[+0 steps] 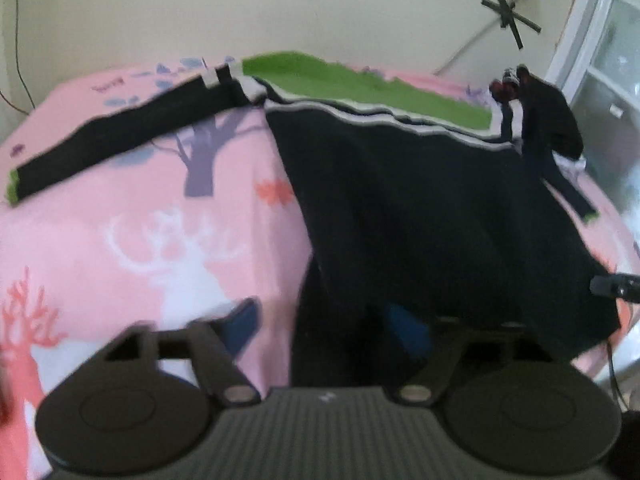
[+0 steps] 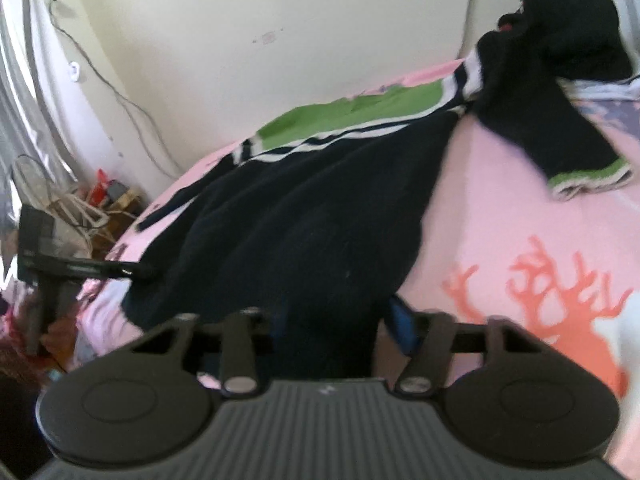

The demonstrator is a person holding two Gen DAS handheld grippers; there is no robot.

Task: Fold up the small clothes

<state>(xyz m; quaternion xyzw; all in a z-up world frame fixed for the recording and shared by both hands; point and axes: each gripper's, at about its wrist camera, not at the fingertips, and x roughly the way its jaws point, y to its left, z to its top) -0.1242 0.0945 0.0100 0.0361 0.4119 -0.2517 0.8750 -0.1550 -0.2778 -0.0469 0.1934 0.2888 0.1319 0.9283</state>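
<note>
A dark navy sweater (image 1: pixel 400 208) (image 2: pixel 304 208) with a green yoke (image 1: pixel 344 84) and white stripes lies flat on a pink deer-print bedsheet (image 1: pixel 120 240). One sleeve (image 1: pixel 104 144) stretches out to the left, and the other sleeve (image 2: pixel 560 140) ends in a green cuff. My left gripper (image 1: pixel 324 328) is at the hem's left corner. It is open, with its left pad (image 1: pixel 244 322) over bare sheet and fabric between the jaws. My right gripper (image 2: pixel 336 324) is at the hem's other corner, where bunched fabric fills the gap up to its blue pad (image 2: pixel 402 322).
A second dark garment (image 1: pixel 552 112) (image 2: pixel 572 20) is heaped at the far right of the bed. A cream wall rises behind the bed, with a window frame (image 1: pixel 592 60) at the right. Boxes and cables (image 2: pixel 100 200) clutter the floor past the bed's left edge.
</note>
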